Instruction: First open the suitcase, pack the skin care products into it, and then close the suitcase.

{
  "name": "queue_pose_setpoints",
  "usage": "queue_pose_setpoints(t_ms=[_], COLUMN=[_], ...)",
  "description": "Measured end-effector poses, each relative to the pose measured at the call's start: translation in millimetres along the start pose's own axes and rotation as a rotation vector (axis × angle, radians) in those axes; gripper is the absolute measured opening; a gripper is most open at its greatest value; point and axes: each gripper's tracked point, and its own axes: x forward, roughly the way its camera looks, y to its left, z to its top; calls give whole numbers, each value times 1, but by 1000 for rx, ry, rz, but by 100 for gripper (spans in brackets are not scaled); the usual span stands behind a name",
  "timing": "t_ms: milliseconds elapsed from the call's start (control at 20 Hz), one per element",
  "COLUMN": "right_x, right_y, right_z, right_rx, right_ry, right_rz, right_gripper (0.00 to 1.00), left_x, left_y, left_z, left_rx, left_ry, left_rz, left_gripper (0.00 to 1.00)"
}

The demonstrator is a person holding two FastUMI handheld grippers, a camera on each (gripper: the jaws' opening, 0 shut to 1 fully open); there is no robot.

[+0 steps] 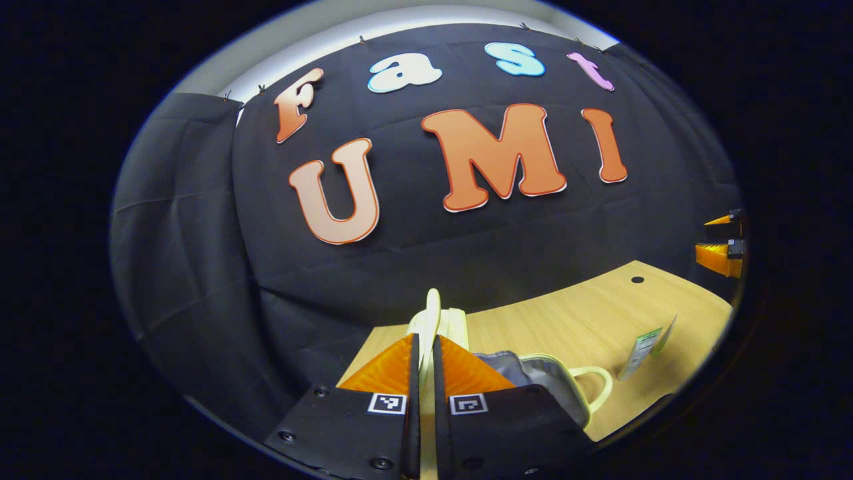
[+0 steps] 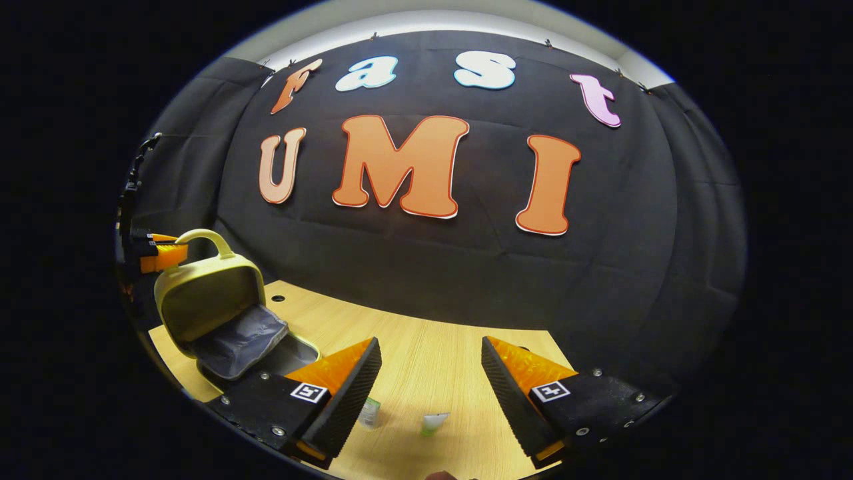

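The left gripper (image 1: 426, 353) is raised and clamped narrow on the pale handle (image 1: 432, 313) of the suitcase (image 2: 213, 300), holding its lid (image 2: 206, 303) up over the grey lining. The right gripper (image 2: 432, 363) hovers low above the wooden table (image 2: 426, 347), fingers spread wide and holding nothing. Between them in the right gripper view lie two small skin care tubes (image 2: 434, 422), just beside the open suitcase; the left gripper view shows one packet (image 1: 641, 350) standing on the table.
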Motion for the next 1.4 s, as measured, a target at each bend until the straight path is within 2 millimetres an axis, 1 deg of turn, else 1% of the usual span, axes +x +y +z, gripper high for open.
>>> queue_pose_setpoints(t_ms=[100,200,300,400,450,600,750,850,1000,1050,1100,1150,1200,1250,1300,1400], right_x=[0,0,-2,-4,-5,-4,-7,-12,-19,-21,-24,-24,-24,-23,-22,-20], right_y=[14,31,48,60,64,66,66,69,69,68,68,68,66,64,62,56], right_z=[3,3,6,5,4,0,-1,0,-7,-9,-8,-8,-9,-10,-11,-11], right_rx=[-4,-34,-48,-30,-23,-16,4,12,17,17,16,13,11,10,12,11], right_ry=[2,7,7,17,26,46,71,79,114,122,122,125,127,128,128,115], right_rz=[-19,-27,-30,-32,-38,-65,-97,-110,-131,-137,-140,-139,-136,-134,-131,-123], right_gripper=[95,96,95,95,95,95,95,96,95,95,96,96,95,95,95,96], left_x=[10,20,32,40,43,53,61,66,70,71,70,68,67,62,59,54], left_y=[32,67,98,126,139,168,194,204,217,221,226,228,224,218,207,181], left_z=[-7,-20,-38,-58,-67,-101,-144,-169,-199,-211,-216,-215,-210,-204,-198,-181], left_rx=[35,43,31,17,11,4,-14,-44,-78,-76,-75,-77,-87,-98,-118,-133], left_ry=[-10,-6,15,46,60,114,183,222,271,290,303,291,271,262,255,226], left_rz=[29,56,79,101,112,146,195,205,221,236,260,261,252,250,241,211], left_gripper=[9,9,9,9,9,9,9,9,10,13,14,16,16,19,25,50])
